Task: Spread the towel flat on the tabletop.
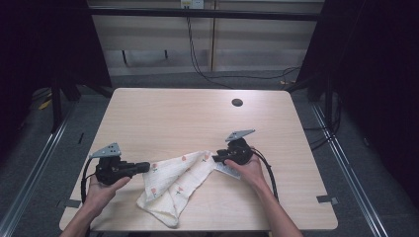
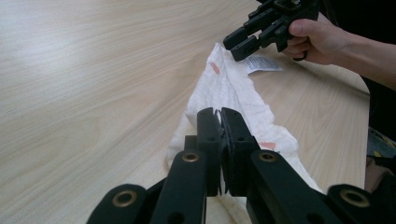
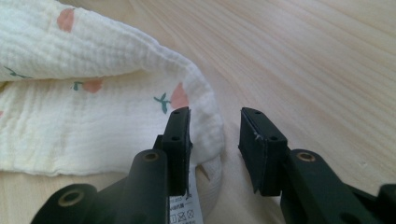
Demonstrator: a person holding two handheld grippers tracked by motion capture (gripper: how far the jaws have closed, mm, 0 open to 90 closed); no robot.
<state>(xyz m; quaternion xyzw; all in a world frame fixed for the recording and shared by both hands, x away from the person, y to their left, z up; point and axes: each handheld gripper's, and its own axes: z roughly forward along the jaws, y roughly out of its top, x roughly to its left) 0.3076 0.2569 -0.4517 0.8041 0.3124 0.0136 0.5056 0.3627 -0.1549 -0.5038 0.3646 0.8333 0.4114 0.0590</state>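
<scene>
We have a white muslin cloth (image 1: 174,183) with a small peach print lying crumpled on the near half of the desk (image 1: 197,113), and we work it from both ends. Our left claw (image 2: 222,116) is clamped shut on the cloth's left corner, its jaws pressed together with a thin sliver of fabric between them; in the high view that claw (image 1: 146,167) lies level at the cloth's left edge. We judge this grip to be an anchor, so the fabric has something to be pulled against once the other end is taken.

Our right claw (image 3: 214,122) is at the opposite end, beside the corner that carries the care label (image 3: 183,211). Its jaws stand apart, not yet pinching: the rounded fold of the cloth lies against the inner side of one jaw, while the other jaw sits over bare wood (the gap between them looks only partly filled by fabric). From the left gripper view we see the right claw (image 2: 243,43) tipped down onto that far corner, with the label (image 2: 261,64) lying flat beside it.

The cloth runs as a twisted band between the two claws, folded over itself, which suggests we mean to take both corners and spread or fold it.
</scene>
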